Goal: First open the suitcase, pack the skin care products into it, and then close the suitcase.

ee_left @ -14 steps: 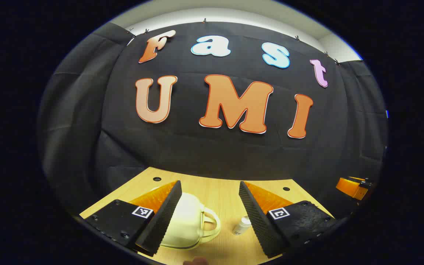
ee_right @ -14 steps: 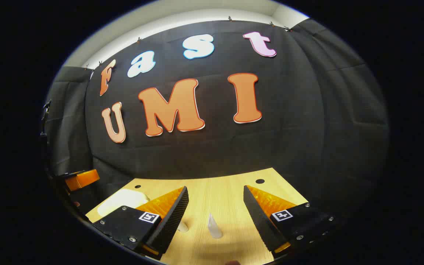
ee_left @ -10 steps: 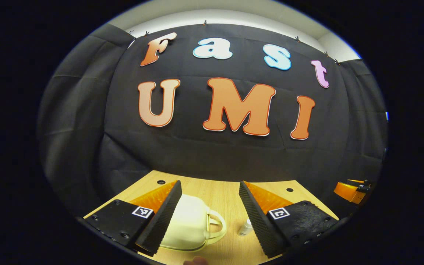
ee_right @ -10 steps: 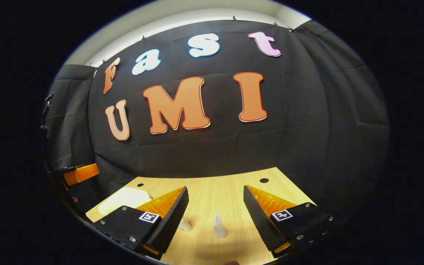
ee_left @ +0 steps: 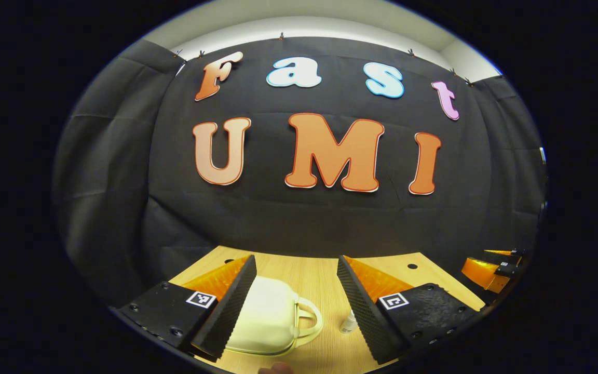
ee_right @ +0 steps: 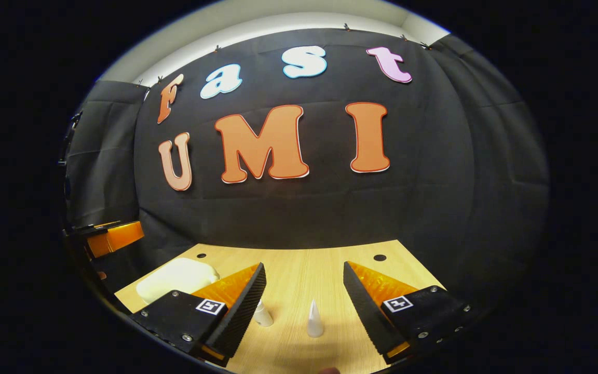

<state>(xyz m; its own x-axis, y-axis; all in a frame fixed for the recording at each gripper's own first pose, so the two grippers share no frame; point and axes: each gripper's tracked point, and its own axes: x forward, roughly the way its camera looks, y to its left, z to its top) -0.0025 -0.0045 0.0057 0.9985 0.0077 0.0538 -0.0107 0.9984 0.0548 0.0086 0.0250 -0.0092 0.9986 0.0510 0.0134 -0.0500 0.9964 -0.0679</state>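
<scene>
A small cream suitcase (ee_left: 270, 322) lies shut on the wooden table (ee_left: 314, 275), its handle (ee_left: 310, 322) turned to the right. My left gripper (ee_left: 296, 259) hangs open above it, with nothing between its fingers. A small white bottle (ee_left: 349, 323) stands right of the suitcase, partly behind my right-hand finger. In the right gripper view, a white cone-shaped tube (ee_right: 314, 319) stands upright below my open right gripper (ee_right: 304, 266). The small bottle (ee_right: 262, 315) peeks out beside its left finger. The suitcase (ee_right: 177, 275) lies further left.
The black cloth wall closes off the back of the table (ee_right: 304, 259). Small round holes (ee_right: 380, 257) mark the tabletop near its far edge. The other gripper (ee_left: 488, 270) shows at the right rim, and the left one (ee_right: 112, 239) at the left rim.
Both views have drifted a little: the suitcase and bottle sit further right in the left gripper view, the tube and bottle further right in the right one. Both grippers stay open.
</scene>
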